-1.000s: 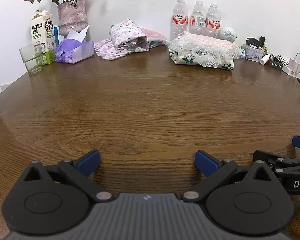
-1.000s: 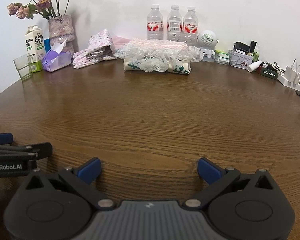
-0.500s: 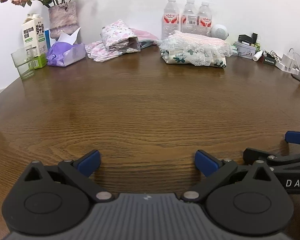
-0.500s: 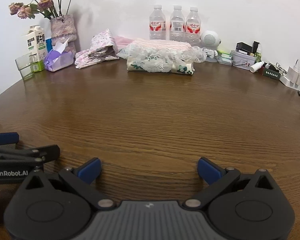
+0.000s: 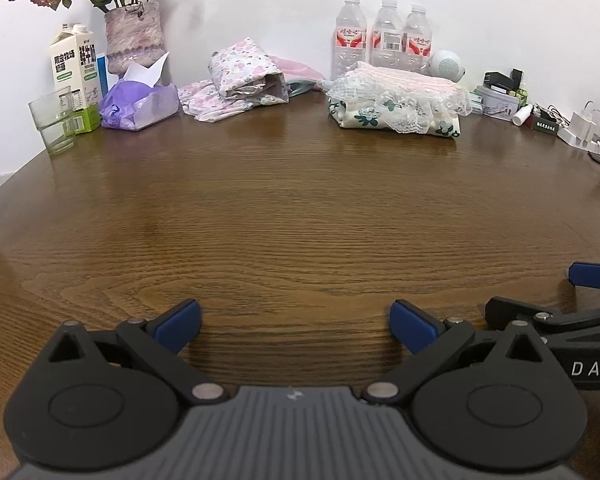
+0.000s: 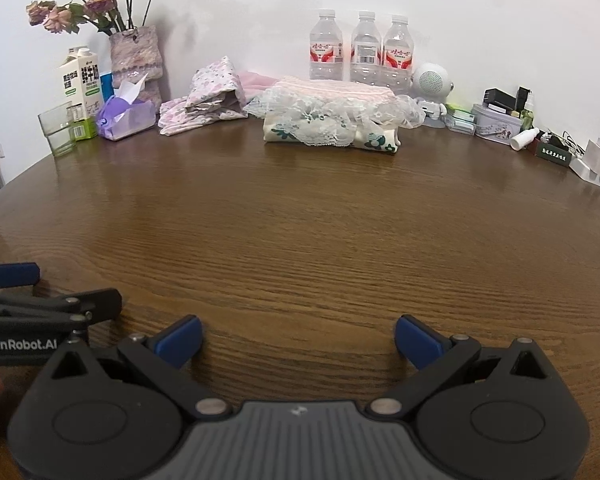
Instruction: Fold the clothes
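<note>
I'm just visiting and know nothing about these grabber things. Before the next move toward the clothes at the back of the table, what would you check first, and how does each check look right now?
1. Left gripper open and holding nothing: ok, blue fingers spread, only wood between them.
2. Right gripper open and holding nothing: ok, same.
3. Grippers apart from each other: ok, side by side with a gap.
4. Path over the table to the lace-trimmed floral garment: ok, bare wood.
5. Pink floral garment ready to take: cannot tell, bunched, its edges are not visible.
6. Breakables near the clothes: not ok, the water bottles stand right behind the lace-trimmed garment, and the drinking glass is at the left edge.
</note>
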{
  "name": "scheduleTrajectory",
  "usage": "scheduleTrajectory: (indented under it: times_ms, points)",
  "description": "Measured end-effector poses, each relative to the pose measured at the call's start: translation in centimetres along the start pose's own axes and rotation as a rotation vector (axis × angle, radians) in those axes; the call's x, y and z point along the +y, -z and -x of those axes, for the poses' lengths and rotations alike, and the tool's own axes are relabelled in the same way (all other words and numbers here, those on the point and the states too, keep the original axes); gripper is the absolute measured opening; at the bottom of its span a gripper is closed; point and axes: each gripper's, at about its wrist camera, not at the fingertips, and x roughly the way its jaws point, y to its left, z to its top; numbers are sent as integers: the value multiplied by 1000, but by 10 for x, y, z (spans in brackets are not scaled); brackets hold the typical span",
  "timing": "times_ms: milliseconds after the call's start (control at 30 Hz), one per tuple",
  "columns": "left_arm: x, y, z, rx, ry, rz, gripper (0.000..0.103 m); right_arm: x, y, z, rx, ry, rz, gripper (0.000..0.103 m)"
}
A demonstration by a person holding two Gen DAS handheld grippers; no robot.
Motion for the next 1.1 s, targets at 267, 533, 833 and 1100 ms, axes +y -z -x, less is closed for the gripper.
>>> scheduleTrajectory:
  times_ms: [267,533,833,1100]
  points:
    - [2,-1,0,1,-1,5,103,-1,-1,-1,0,1,-2,103]
    - [2,-1,0,1,0,5,103,0,-1,-1,0,2,-2,103]
    - [3,-1,0,1,1,4,103,0,-1,-1,0,1,-2,103]
    - [3,-1,1,1,0,4,103,0,-1,-1,0,1,-2,103]
